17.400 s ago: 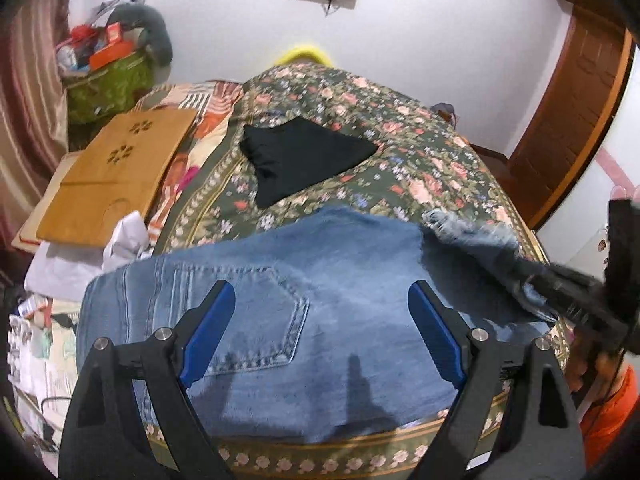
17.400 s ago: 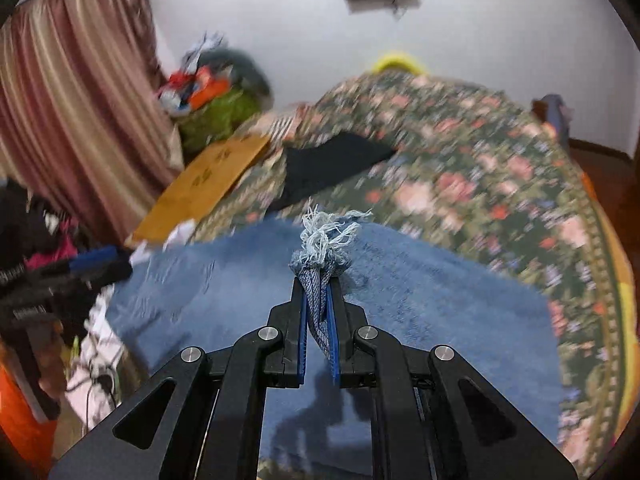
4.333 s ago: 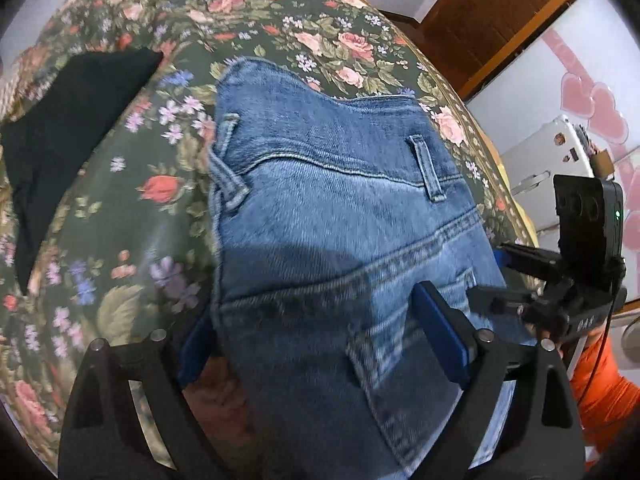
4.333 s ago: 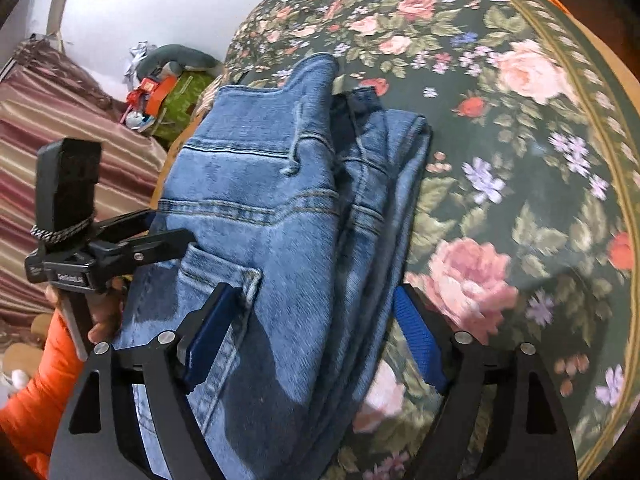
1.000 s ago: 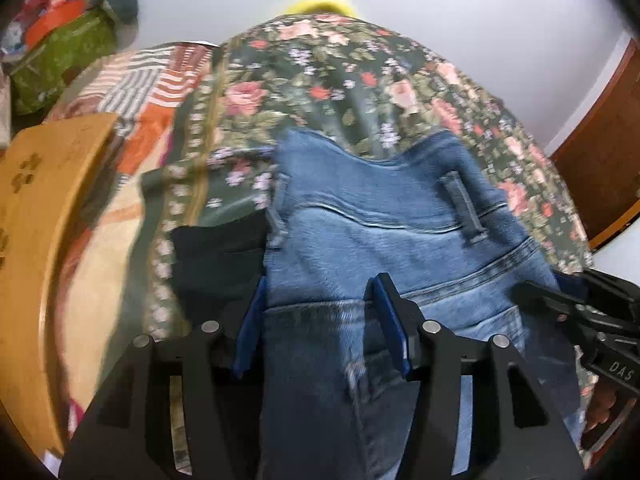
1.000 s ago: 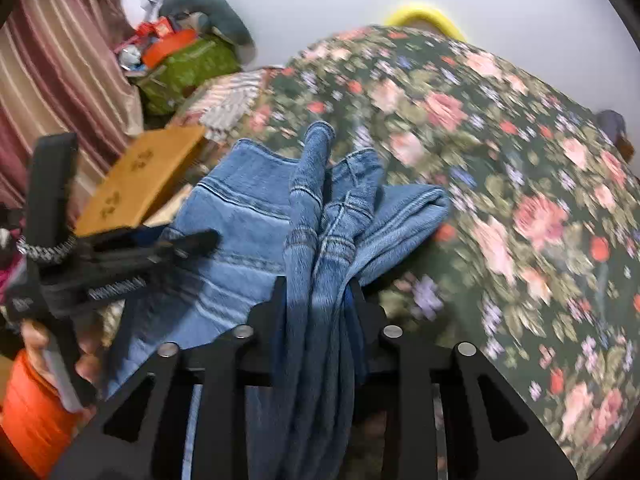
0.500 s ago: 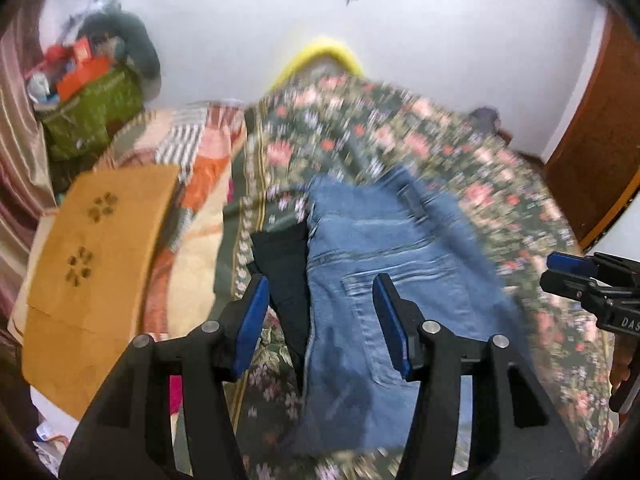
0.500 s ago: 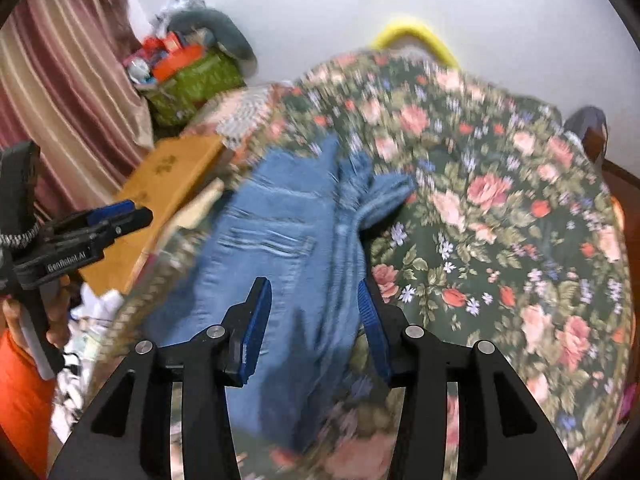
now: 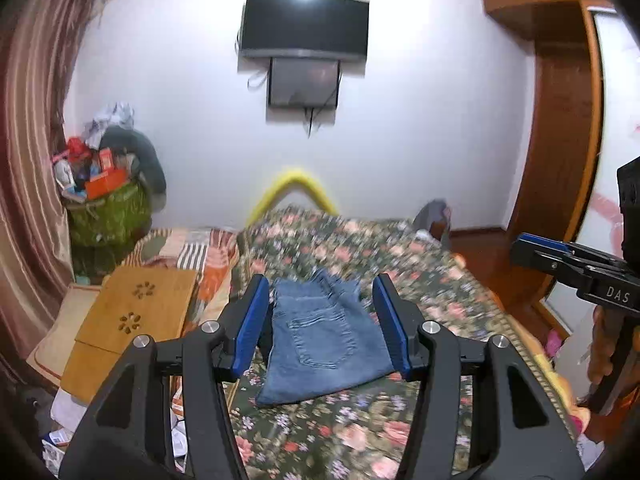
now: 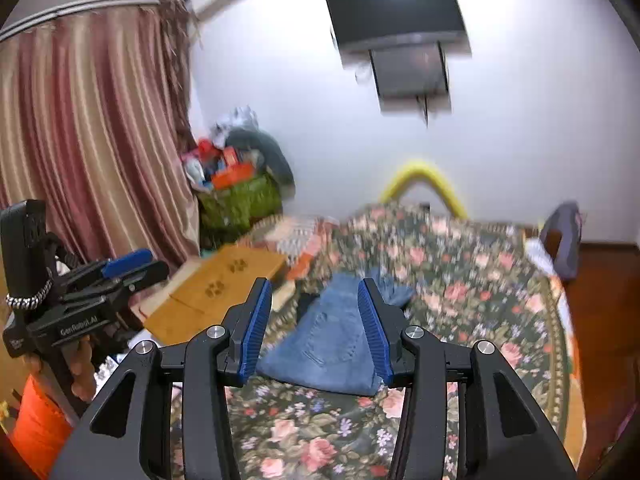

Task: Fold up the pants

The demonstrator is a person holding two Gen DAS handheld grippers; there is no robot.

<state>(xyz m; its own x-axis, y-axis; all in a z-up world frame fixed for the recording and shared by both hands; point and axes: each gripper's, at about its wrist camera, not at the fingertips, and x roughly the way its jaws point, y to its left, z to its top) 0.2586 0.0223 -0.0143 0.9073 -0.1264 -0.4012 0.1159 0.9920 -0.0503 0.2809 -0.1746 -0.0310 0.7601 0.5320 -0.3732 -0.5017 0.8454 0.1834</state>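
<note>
folded jeans [image 9: 320,340] lie on the floral bedspread [image 9: 360,432] beyond the parted left gripper [image 9: 322,320].

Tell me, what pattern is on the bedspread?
Dark green bedspread with pink roses, clearest in the right wrist view.

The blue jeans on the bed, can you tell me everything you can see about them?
The jeans are light blue denim, folded into a compact bundle. A stitched back pocket faces up, and the waistband end points toward the far wall. They lie flat on the floral bedspread, with their left edge resting on or against a black garment. Nothing grips them: the left gripper and the right gripper are both open and held back above the bed.
</note>
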